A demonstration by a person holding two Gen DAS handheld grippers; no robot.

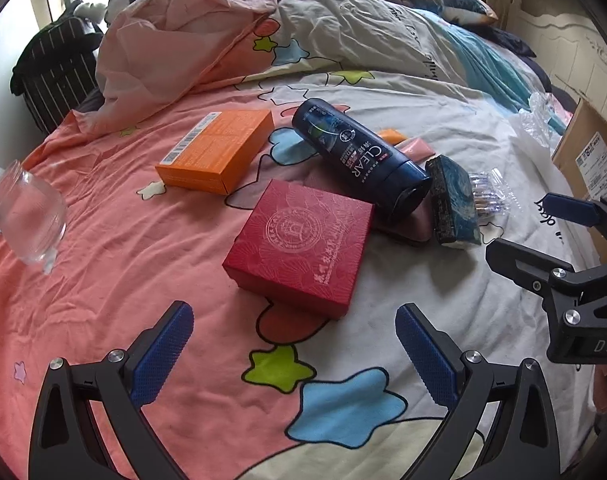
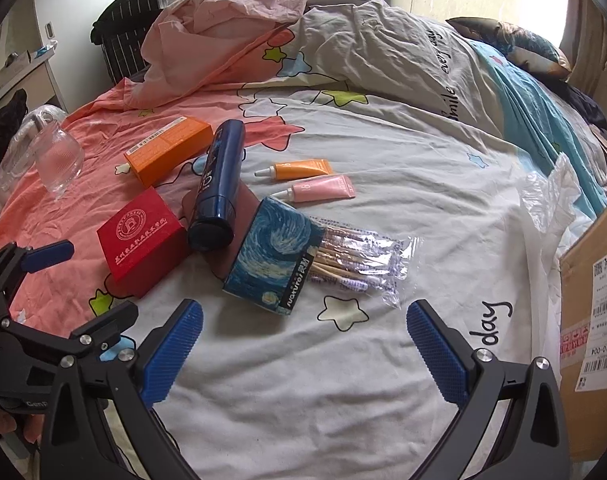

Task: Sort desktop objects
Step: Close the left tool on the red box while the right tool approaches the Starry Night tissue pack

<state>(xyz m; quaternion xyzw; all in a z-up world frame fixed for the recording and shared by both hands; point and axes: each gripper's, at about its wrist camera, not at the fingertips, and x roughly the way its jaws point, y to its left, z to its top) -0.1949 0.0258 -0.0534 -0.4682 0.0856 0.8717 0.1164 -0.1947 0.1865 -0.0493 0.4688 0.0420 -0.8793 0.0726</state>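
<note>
Left gripper [image 1: 293, 350]: jaws spread wide, nothing between the blue pads, hovering above the bedsheet [image 1: 103, 280]. Right gripper [image 2: 303, 346]: likewise released, jaws wide apart and empty, over the white part of the sheet.

Directly beyond the left gripper: red box [image 1: 299, 246], lid on, lying flat on the sheet. Far left of it: orange box [image 1: 217, 150], flat, barcode label facing up, apart from the red box. Right of the red box: dark blue shampoo bottle [image 1: 361, 160], lying on its side, cap end toward the camera, resting on a maroon flat item [image 2: 239, 232] of unclear identity. Just right of the bottle cap: blue painted-pattern box [image 2: 271, 256], tilted on edge, touching the maroon item.

Against the right side of the painted box: clear packet of cotton swabs [image 2: 359, 260]. Farther back, side by side: orange tube [image 2: 299, 169] and pink tube [image 2: 323, 190], both lying flat, caps pointing left.

Far left on the pink part of the sheet: clear glass mug [image 1: 27, 218], well apart from the boxes. Right edge: cardboard carton [image 2: 591, 320] with shipping labels, crumpled clear plastic [image 2: 551, 200] just behind it. Far side: heaped duvet [image 2: 323, 28].
</note>
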